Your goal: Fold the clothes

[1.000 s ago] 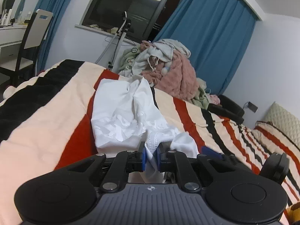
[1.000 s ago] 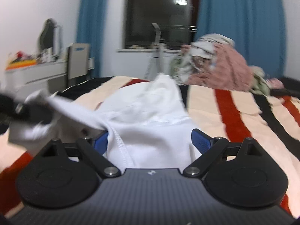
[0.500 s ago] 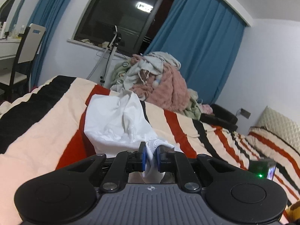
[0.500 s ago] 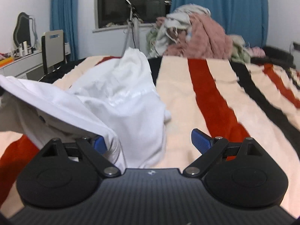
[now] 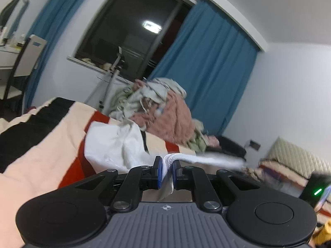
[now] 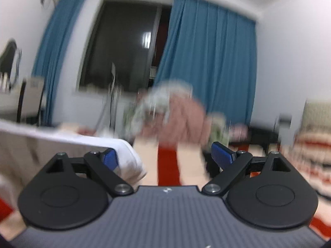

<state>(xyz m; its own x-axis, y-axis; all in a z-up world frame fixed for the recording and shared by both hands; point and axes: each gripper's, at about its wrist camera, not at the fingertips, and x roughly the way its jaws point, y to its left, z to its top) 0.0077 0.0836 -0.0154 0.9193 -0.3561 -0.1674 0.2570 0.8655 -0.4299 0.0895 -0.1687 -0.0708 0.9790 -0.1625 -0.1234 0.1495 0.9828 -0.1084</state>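
A white garment (image 5: 115, 144) lies crumpled on the striped bed blanket (image 5: 41, 155). My left gripper (image 5: 166, 166) is shut on a ribbed edge of it, and from the pads a strip of the cloth stretches off to the right, lifted above the bed. In the blurred right wrist view the same white garment (image 6: 62, 144) hangs in a taut sheet at the left and bulges past the left pad. My right gripper (image 6: 166, 157) stands wide open, with only the red stripe of the blanket (image 6: 167, 165) showing between its fingers.
A heap of pink, grey and green clothes (image 5: 165, 111) sits at the far end of the bed, before blue curtains and a dark window. A tripod (image 5: 111, 82) stands by it, a chair (image 5: 24, 62) at the left, a quilted pillow (image 5: 293, 157) at the right.
Both views have tilted up and now show more wall and window. The left gripper has risen with the garment's edge, now pulled out to the right. The right view has swung and blurred.
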